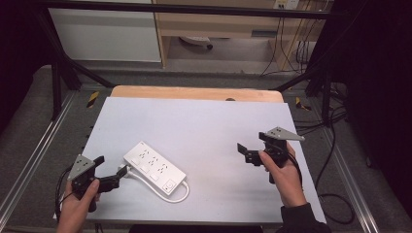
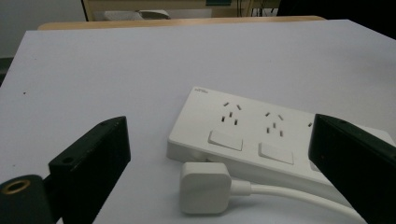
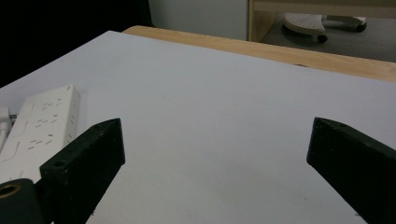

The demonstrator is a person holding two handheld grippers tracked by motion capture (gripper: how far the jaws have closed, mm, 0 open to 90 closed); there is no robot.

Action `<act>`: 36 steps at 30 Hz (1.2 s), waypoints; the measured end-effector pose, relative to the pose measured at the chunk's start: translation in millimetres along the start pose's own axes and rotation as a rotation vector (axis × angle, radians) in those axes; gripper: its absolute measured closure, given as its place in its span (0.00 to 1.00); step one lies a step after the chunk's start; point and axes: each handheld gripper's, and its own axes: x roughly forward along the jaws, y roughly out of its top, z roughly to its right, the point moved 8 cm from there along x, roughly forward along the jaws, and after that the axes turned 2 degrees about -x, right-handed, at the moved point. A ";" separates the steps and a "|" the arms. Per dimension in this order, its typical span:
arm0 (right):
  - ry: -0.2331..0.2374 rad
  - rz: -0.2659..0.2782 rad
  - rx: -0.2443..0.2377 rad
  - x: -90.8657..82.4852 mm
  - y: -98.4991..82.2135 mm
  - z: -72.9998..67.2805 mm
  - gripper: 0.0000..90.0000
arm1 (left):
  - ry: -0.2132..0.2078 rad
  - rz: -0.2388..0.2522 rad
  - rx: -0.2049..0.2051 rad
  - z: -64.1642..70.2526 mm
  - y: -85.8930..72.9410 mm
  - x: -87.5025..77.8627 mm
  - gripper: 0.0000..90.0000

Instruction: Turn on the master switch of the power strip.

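Observation:
A white power strip [image 1: 154,167] lies at an angle on the front left of the white table top [image 1: 209,121]. Its white cord [image 1: 179,195] loops round the near end, and the white plug [image 1: 124,171] lies loose beside the strip's left side. My left gripper [image 1: 111,170] is open, just left of the plug. In the left gripper view the plug [image 2: 205,186] lies flat on the table between the wide-apart jaws of the left gripper [image 2: 219,135], with the strip [image 2: 261,135] behind it. My right gripper [image 1: 252,143] hovers open at the right, holding nothing. The right gripper [image 3: 217,140] faces bare table, with the strip [image 3: 37,126] far left.
A wooden edge [image 1: 194,92] runs along the back of the table. Black frame posts [image 1: 58,73] stand at both back corners. Cables [image 1: 335,194] trail over the floor at the right. A cabinet and shelf stand beyond the table.

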 end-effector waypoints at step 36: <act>-0.098 0.018 0.050 -50.3 -63.8 55.3 0.06 | 0.004 0.000 0.003 -0.2 -0.1 -0.4 0.06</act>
